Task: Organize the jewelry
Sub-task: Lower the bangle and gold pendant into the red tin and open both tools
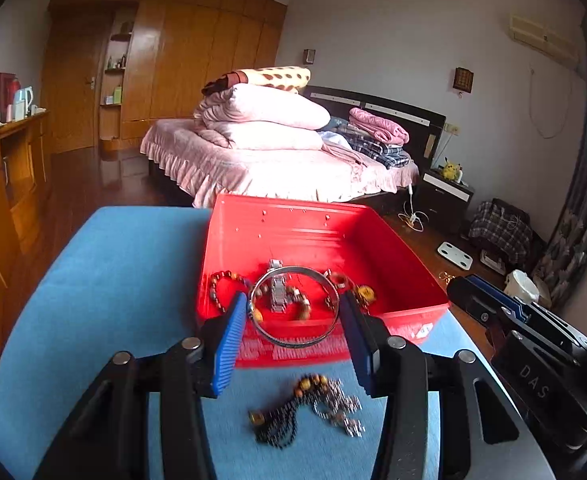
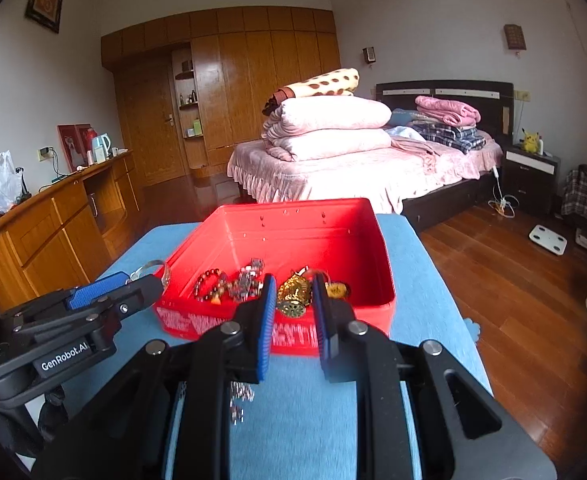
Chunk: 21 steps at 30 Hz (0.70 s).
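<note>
A red box (image 1: pixel 405 276) sits on a blue cloth table (image 1: pixel 113 280) and holds beaded bracelets (image 1: pixel 221 286) and a metal watch band (image 1: pixel 278 296). My left gripper (image 1: pixel 293 312) is shut on a silver bangle (image 1: pixel 293 338), held over the box's near wall. A black and brown bead pile (image 1: pixel 305 408) lies on the cloth below it. My right gripper (image 2: pixel 292 304) is shut on a gold necklace (image 2: pixel 293 294) over the box's (image 2: pixel 377 256) near edge. The left gripper with the bangle shows at the left of the right wrist view (image 2: pixel 133 280).
A bed (image 2: pixel 373 168) with folded pink quilts stands behind the table. A wooden desk (image 2: pixel 65 208) runs along the left wall. The wood floor (image 2: pixel 513 280) on the right carries a white scale (image 2: pixel 547 240). A silver chain (image 2: pixel 239 396) lies on the cloth under my right gripper.
</note>
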Each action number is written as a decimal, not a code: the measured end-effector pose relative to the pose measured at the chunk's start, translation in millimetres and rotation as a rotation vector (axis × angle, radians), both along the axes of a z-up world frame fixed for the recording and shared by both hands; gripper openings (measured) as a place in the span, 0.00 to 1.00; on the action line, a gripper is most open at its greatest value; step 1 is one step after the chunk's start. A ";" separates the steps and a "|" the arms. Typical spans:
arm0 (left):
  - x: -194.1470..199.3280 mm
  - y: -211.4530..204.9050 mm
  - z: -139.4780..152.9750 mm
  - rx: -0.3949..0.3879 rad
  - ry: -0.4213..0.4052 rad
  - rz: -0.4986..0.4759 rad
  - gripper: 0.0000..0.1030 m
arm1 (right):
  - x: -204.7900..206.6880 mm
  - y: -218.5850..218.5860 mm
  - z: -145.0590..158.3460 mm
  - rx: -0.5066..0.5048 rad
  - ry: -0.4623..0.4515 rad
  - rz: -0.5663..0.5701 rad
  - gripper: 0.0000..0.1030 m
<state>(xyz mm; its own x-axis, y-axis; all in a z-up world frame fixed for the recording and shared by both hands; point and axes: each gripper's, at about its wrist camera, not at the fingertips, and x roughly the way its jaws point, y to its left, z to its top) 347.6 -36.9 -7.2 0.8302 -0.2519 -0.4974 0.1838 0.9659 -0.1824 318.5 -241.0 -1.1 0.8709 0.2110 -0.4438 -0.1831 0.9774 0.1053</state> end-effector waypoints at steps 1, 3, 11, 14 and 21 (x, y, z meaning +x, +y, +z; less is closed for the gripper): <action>7.4 1.1 2.2 0.003 -0.002 0.005 0.46 | 8.0 1.4 2.4 -0.002 0.000 0.003 0.17; 23.5 1.9 4.9 0.012 -0.004 0.011 0.46 | 20.0 3.7 4.6 -0.003 -0.008 0.002 0.17; 78.4 -4.2 -5.1 0.024 0.047 0.024 0.46 | 74.4 7.6 -5.4 -0.023 0.037 -0.007 0.17; 89.1 -4.5 -15.2 0.032 0.069 0.029 0.46 | 87.2 9.3 -14.4 -0.027 0.063 -0.011 0.17; 98.2 -1.7 -27.8 0.027 0.101 0.043 0.55 | 97.8 5.6 -25.9 -0.014 0.086 -0.035 0.30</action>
<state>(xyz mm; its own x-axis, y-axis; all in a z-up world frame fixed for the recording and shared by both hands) 445.8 -38.6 -35.0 0.7852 -0.2024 -0.5852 0.1243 0.9774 -0.1712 416.3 -235.4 -26.9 0.8362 0.1748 -0.5199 -0.1400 0.9845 0.1058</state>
